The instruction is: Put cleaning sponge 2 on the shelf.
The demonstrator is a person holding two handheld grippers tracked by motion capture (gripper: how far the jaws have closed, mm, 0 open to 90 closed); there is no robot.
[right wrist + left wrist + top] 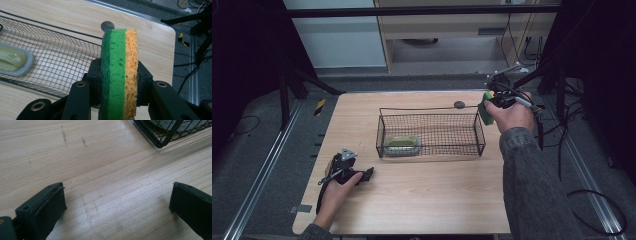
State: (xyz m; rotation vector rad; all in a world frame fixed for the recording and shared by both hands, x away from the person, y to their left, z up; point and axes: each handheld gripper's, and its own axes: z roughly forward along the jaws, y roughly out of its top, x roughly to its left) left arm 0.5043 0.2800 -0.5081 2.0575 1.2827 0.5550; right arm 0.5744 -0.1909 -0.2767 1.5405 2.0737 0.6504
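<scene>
No words, labels, brand names or numbers can be read in any of the views. The only sign-like marking is a small strip of yellow and black warning stripes (pixel 320 106) on the floor beside the far left corner of the table (pixel 422 200), seen from the high view; a similar striped patch (pixel 183 39) lies on the floor past the table edge in the right gripper view. Neither carries any lettering.
</scene>
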